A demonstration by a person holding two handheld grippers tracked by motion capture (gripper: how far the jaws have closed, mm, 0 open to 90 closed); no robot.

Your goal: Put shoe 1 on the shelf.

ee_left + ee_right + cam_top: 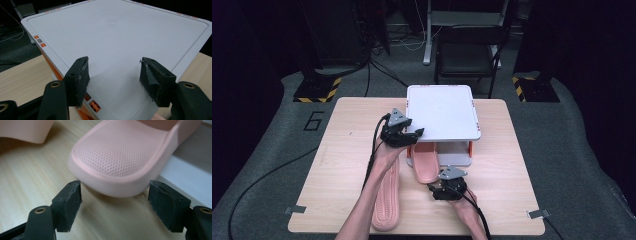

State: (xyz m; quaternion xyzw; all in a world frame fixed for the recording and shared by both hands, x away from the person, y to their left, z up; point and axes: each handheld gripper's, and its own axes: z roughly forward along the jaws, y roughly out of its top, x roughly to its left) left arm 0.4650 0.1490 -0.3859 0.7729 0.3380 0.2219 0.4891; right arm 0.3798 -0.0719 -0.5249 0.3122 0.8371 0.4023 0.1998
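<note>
Pink slipper (120,155) heel just beyond parted tongs (115,202), untouched.

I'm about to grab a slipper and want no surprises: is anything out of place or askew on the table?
Yes: the two pink rubber slippers are split up. One lies half under the white two-tier rack, its heel sticking out towards the right tool. The other lies on the wooden table under the left forearm. No visible damage.

From overhead I look forward and down on the counter (352,150). My left camera sits near the white shelf (115,37) top; my right hugs the pink slipper (117,152) heel, both visible overhead.
</note>
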